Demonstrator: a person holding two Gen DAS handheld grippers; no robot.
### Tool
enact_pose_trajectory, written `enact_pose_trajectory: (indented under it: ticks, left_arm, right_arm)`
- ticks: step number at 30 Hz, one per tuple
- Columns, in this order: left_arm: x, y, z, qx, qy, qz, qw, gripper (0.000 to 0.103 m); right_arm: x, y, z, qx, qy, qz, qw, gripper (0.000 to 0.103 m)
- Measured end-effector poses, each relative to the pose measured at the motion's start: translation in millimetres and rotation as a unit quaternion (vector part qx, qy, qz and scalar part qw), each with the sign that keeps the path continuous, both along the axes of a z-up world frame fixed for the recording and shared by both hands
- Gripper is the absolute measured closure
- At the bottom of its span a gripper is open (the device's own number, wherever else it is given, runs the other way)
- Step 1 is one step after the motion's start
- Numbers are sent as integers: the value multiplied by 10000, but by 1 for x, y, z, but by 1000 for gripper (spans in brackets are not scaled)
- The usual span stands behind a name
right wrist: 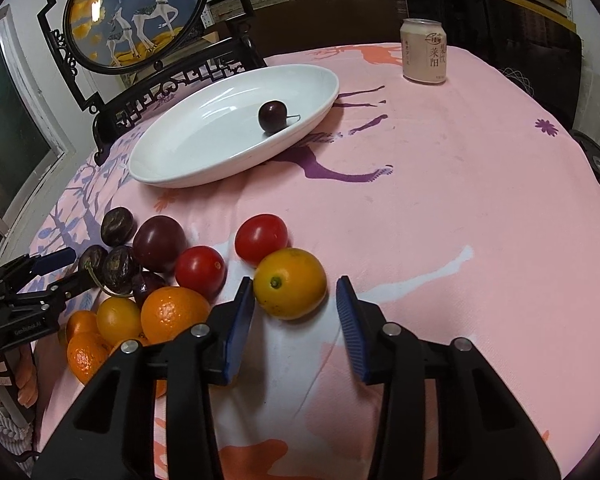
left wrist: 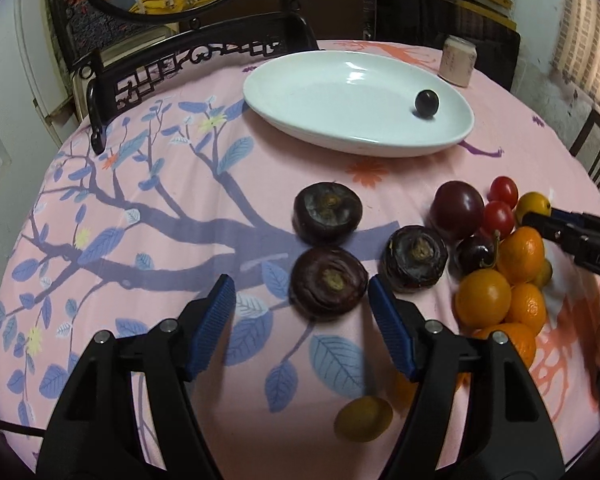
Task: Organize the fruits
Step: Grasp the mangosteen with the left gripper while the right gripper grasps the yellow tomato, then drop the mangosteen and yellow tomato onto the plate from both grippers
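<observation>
Left wrist view: left gripper point(left wrist: 302, 300) hangs over a tabletop point(left wrist: 140, 208) w/ pink cloth printed w/ blue-leaf branches. Jaws stand wide apart, holding nothing; a flat dark water chestnut point(left wrist: 327, 282) lies between the tips, stem scar facing up, not clamped. Two more chestnuts lie just beyond, one up-left point(left wrist: 327, 213), one to the right point(left wrist: 415, 258), also scar up. Right of those, a fruit cluster: dark red plum point(left wrist: 456, 209), two cherry tomatoes point(left wrist: 500, 204), a cherry w/ stem, several oranges point(left wrist: 483, 298). A yellowish fruit point(left wrist: 363, 418) lies blurred near the lower edge. At the back, a white oval dish point(left wrist: 360, 100), long axis running left-to-right, slightly down to the right; one dark cherry point(left wrist: 427, 103) sits near its right end. Can point(left wrist: 458, 60) behind the dish. Right gripper enters from the right edge at the cluster.

Right wrist view: right gripper point(right wrist: 296, 300) points down at the tabletop. Jaws part-open around a yellow-orange citrus point(right wrist: 290, 283), stem end facing the camera; left pad touches or nearly touches it, right pad stands clear, so no firm grip. Tomatoes, plum, chestnuts, oranges crowd just left. Dish long axis runs lower-left to upper-right here; cherry stem points right. Carved dark stand w/ round deer picture point(right wrist: 136, 12) behind the dish. Left gripper shows at left edge.
</observation>
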State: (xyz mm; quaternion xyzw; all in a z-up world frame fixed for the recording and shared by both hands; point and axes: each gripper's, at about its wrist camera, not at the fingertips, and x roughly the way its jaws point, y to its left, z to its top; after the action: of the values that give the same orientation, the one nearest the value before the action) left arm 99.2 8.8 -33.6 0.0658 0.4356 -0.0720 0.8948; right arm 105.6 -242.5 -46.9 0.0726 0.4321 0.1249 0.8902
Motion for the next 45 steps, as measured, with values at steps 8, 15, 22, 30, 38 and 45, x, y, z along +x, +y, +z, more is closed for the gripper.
enact_pose_trajectory:
  ticks: [8,15,22,30,38,45]
  left_arm:
    - [1,-7,-5,-61,-42,-194,9998,62]
    - [2,-1,30,-208,-522,-11,9984,62]
    - [68,-26,50,-253,-538,92,9982,62]
    - [115,-38,34,-514,-312,210,9980,48]
    - [102,-19,41,-570,-447,293,9969,41]
    - [75,-8,35,-338,-456,349,9978,37]
  right_arm:
    - [-1,2,1,-101,-55,-7,9999,67]
    - [5,-13,29,370,-441,-253,9980,67]
    - [65,14,50,552,-460,-165,9973,66]
    - [104,45,40,160,-469,37,9988,46]
    - [83,21,53,446,-731,-95,9963,44]
    - [53,6,51,579,-694,-166,9958,44]
